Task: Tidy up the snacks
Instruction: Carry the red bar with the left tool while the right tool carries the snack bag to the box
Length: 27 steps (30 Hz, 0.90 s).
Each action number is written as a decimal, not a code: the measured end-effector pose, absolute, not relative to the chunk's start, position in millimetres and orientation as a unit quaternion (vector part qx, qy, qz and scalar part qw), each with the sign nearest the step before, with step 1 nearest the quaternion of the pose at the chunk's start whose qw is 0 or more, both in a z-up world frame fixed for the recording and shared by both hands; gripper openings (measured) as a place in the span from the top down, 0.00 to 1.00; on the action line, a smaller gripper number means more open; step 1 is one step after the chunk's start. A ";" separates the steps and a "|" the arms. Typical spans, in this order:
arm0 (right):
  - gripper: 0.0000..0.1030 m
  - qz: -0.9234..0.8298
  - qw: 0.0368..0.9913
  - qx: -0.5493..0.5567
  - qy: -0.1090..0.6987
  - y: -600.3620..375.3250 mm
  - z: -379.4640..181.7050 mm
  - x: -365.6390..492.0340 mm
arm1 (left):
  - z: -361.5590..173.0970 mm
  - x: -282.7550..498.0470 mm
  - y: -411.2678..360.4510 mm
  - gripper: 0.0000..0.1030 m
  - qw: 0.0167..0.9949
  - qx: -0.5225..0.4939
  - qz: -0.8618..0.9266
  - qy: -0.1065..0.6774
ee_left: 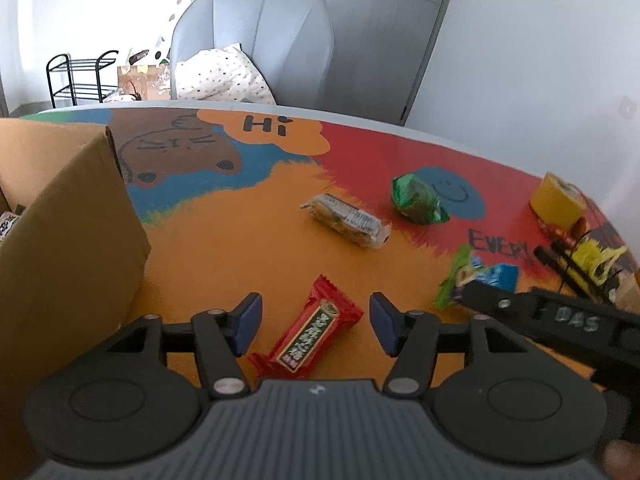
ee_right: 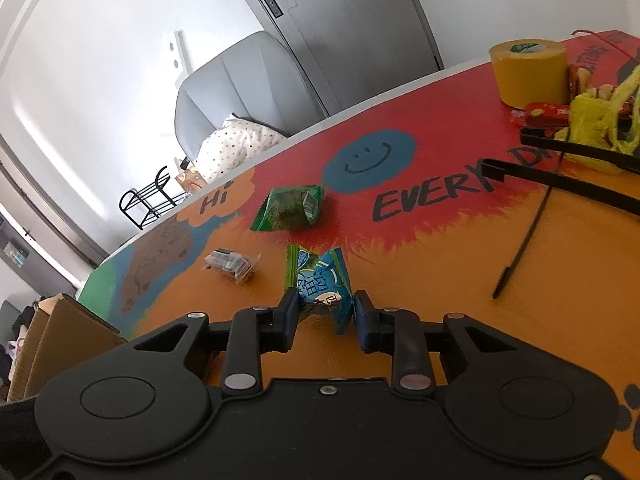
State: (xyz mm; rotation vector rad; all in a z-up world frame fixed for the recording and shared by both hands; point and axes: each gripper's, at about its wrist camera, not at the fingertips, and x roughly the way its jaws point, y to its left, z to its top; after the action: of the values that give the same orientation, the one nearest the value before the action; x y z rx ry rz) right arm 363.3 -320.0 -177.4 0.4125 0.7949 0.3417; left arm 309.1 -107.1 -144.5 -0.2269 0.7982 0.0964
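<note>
Snacks are scattered over the colourful painted tabletop (ee_left: 248,240), presumably waiting to go in the brown cardboard box (ee_left: 68,240) at far left; its inside is mostly cut off. Left gripper (ee_left: 316,322) sits with jaws apart over a red foil-wrapped bar (ee_left: 312,334), pads not touching it. Further right lie a clear-wrapped biscuit pack (ee_left: 348,220) and a green crinkly packet (ee_left: 418,198). Right gripper (ee_right: 325,312) is pinched on a blue-and-green candy wrapper (ee_right: 320,280), looks ready to lift. Clutter by the yellow tape roll (ee_right: 528,70) is hard to read.

Four snack packets (ee_left: 309,335), one box (ee_left: 72,240), one tape roll (ee_right: 528,70)
</note>
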 end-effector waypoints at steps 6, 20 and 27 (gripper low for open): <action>0.74 0.162 0.892 0.197 0.374 -323.4 -172.7 352.0 | -148.6 309.2 -110.4 0.54 0.916 -0.081 0.051 0.390; 0.74 0.174 0.896 0.199 0.357 -316.3 -159.2 332.9 | -125.7 294.4 -102.8 0.92 0.918 -0.105 0.031 0.382; 0.74 0.183 0.899 0.201 0.344 -313.1 -145.3 322.1 | -107.8 282.3 -98.4 0.93 0.923 -0.116 0.023 0.367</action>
State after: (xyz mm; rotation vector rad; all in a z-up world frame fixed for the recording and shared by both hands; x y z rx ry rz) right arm 322.1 -313.1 -145.3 0.4155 0.7116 0.3790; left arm 282.3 -98.4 -107.8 -0.2382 0.7534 0.0474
